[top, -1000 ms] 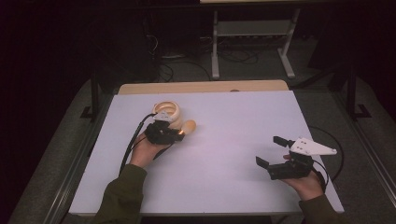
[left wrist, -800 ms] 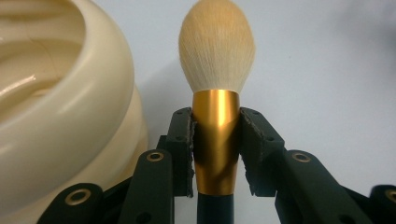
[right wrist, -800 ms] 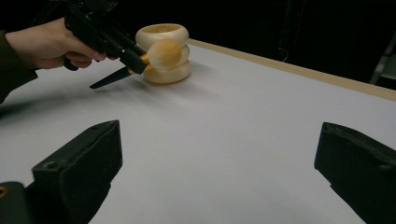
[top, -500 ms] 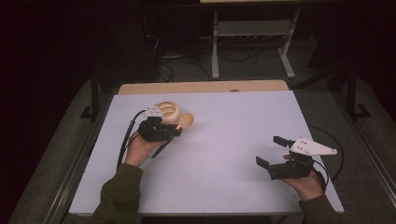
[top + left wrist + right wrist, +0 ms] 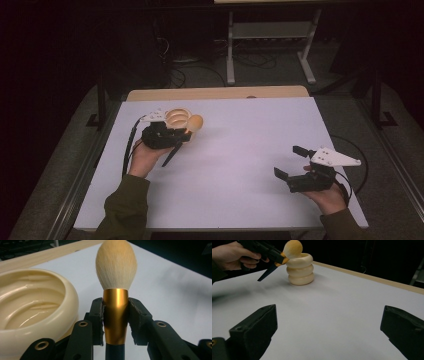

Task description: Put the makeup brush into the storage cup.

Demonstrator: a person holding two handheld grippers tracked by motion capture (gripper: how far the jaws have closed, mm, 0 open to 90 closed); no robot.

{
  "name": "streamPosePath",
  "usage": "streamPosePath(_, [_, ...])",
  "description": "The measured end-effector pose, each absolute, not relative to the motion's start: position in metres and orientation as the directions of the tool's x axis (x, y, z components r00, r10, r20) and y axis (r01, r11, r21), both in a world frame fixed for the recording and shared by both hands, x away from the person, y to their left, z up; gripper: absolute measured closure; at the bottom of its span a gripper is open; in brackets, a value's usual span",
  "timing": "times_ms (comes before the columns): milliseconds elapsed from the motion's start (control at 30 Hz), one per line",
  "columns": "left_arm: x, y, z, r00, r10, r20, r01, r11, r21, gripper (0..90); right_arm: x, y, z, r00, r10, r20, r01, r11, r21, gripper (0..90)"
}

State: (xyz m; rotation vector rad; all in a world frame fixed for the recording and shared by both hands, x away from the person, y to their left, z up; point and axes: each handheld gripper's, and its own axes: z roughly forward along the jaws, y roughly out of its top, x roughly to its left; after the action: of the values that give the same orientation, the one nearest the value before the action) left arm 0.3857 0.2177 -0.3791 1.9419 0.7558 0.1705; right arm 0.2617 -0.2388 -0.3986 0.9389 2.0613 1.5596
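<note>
Now the left gripper (image 5: 172, 137), clamped on the brush (image 5: 116, 290) at its gold ferrule, has moved up beside the cup (image 5: 177, 119), bristles near the rim, probably about to drop it in. Right gripper (image 5: 292, 165) idles, jaws wide.

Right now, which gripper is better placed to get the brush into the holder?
Left. The left gripper is shut on the brush beside the ribbed cream holder. The right gripper hangs open, far across the table.
</note>
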Motion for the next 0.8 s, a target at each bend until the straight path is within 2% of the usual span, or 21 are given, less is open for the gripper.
streamPosePath(800, [0.38,0.235,-0.358,0.787,0.586,-0.193,0.374,-0.205,0.904,66.9,0.262,-0.239,-0.399,-0.701,0.709,0.082,0.273,0.16,0.949,0.3])
